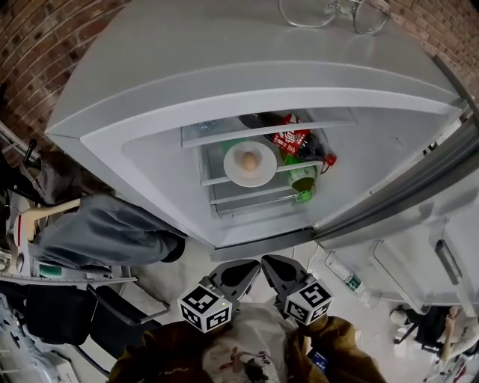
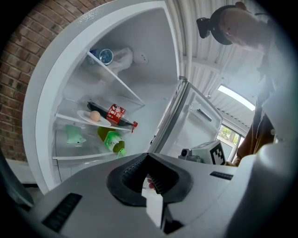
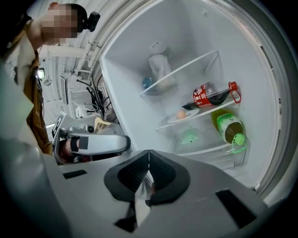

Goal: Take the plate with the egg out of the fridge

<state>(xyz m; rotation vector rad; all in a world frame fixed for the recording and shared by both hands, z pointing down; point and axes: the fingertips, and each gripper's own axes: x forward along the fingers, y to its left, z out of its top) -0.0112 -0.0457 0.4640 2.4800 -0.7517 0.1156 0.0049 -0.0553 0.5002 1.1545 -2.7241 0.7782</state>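
Observation:
The fridge (image 1: 150, 142) stands open. A white plate (image 1: 250, 164) with a brown egg (image 1: 249, 159) rests on a glass shelf (image 1: 213, 180) inside; the plate (image 2: 88, 118) and egg (image 2: 95, 116) also show in the left gripper view, and the egg (image 3: 180, 114) in the right gripper view. My left gripper (image 1: 247, 268) and right gripper (image 1: 274, 265) are held side by side below the fridge's front edge, well short of the plate. Both are shut with nothing between the jaws.
A red-labelled dark bottle (image 1: 293, 138) lies beside the plate, a green bottle (image 1: 302, 179) just below it. The open fridge door (image 1: 419, 224) stands at the right. Glassware (image 1: 329, 11) sits on the fridge top. A chair with clothes (image 1: 90, 232) is at the left.

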